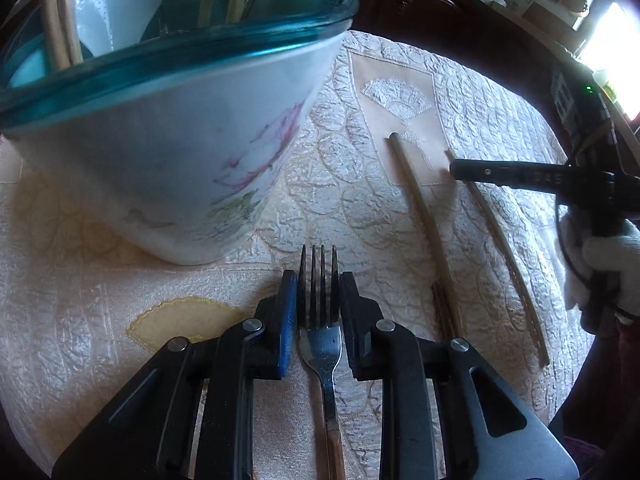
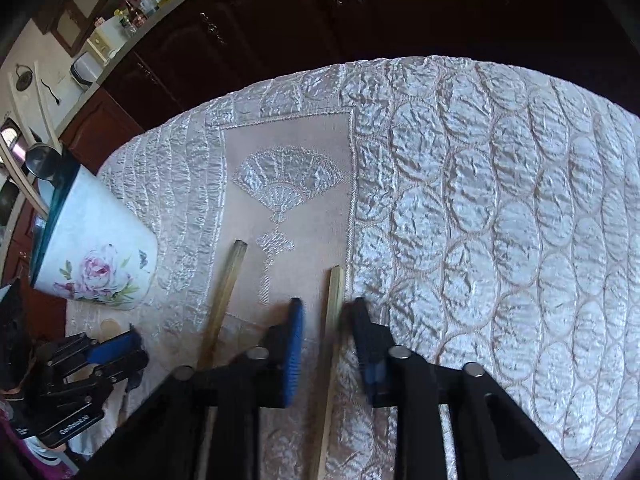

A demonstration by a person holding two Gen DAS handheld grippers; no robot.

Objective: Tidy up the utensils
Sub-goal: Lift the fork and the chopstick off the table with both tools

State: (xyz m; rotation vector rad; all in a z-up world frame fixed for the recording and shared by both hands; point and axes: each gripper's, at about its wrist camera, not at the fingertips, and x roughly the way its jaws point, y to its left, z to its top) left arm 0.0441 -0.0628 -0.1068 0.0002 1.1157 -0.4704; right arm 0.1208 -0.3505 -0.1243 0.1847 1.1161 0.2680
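A steel fork (image 1: pixel 322 312) lies on the quilted cloth, tines pointing away. My left gripper (image 1: pixel 318 280) is open, its jaws either side of the fork's tines without clamping them. A white floral bowl with a teal rim (image 1: pixel 168 140) stands just ahead on the left and holds several utensils. Two chopsticks lie on the cloth, the left chopstick (image 2: pixel 224 300) and the right chopstick (image 2: pixel 332 320). My right gripper (image 2: pixel 326 308) is open with its jaws astride the right chopstick. The bowl (image 2: pixel 96 256) and the left gripper (image 2: pixel 116 344) show at the left of the right wrist view.
The round table wears a cream quilted cloth (image 2: pixel 500 220) with an embroidered fan panel (image 2: pixel 288 184). Dark wooden cabinets (image 2: pixel 280 20) stand beyond the table's far edge. A white-gloved hand (image 1: pixel 600 264) holds the right gripper at the right of the left wrist view.
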